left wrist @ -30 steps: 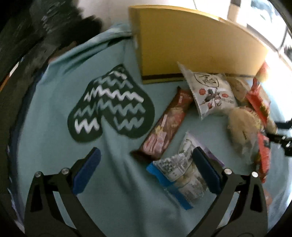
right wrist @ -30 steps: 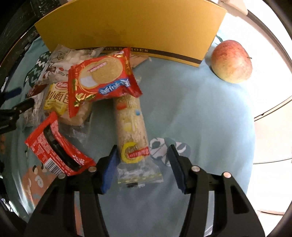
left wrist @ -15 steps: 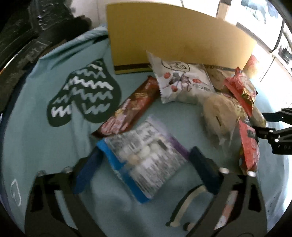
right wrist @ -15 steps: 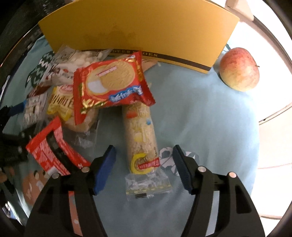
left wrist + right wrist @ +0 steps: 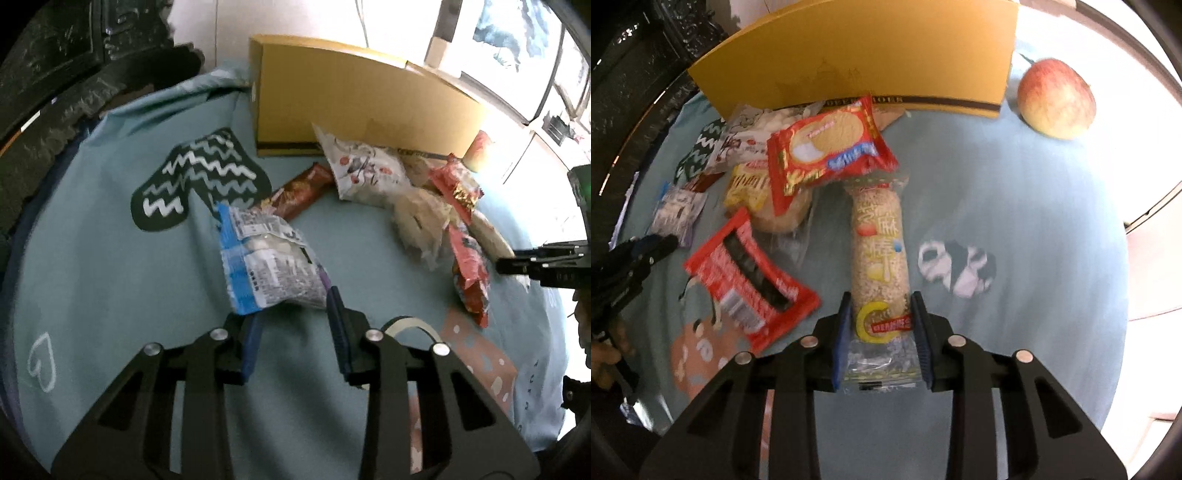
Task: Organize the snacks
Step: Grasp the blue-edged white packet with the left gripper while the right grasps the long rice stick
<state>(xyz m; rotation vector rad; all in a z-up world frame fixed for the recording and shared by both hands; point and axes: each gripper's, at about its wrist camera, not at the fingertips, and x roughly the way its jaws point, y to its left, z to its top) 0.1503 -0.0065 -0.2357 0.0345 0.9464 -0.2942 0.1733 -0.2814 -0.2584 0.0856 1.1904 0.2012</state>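
Two grippers, both closing on a snack. Left gripper (image 5: pixel 293 328): fingers narrowing on the near edge of a blue-and-white packet (image 5: pixel 267 264), which sticks out ahead, tilted; contact with the pads can't be confirmed. Right gripper (image 5: pixel 881 338): fingers pressed against both sides of the near end of a long rice-puff roll (image 5: pixel 881 254) lying straight ahead on the cloth-covered counter (image 5: pixel 1034 229).

Risks, judged: the left grip is only on a thin edge, so the slack packet could slip or swing out. The roll's far end sits under the red biscuit pack (image 5: pixel 827 147); pulling could drag that pack. Squeezing may crush the puffs.

Views: only the right wrist shows the apple (image 5: pixel 1056 98), far right of the fingers, beside the yellow box (image 5: pixel 868 55). Only the left wrist shows the brown bar (image 5: pixel 299 186) just beyond its packet, and the zigzag mitten print (image 5: pixel 199 177) ahead-left.
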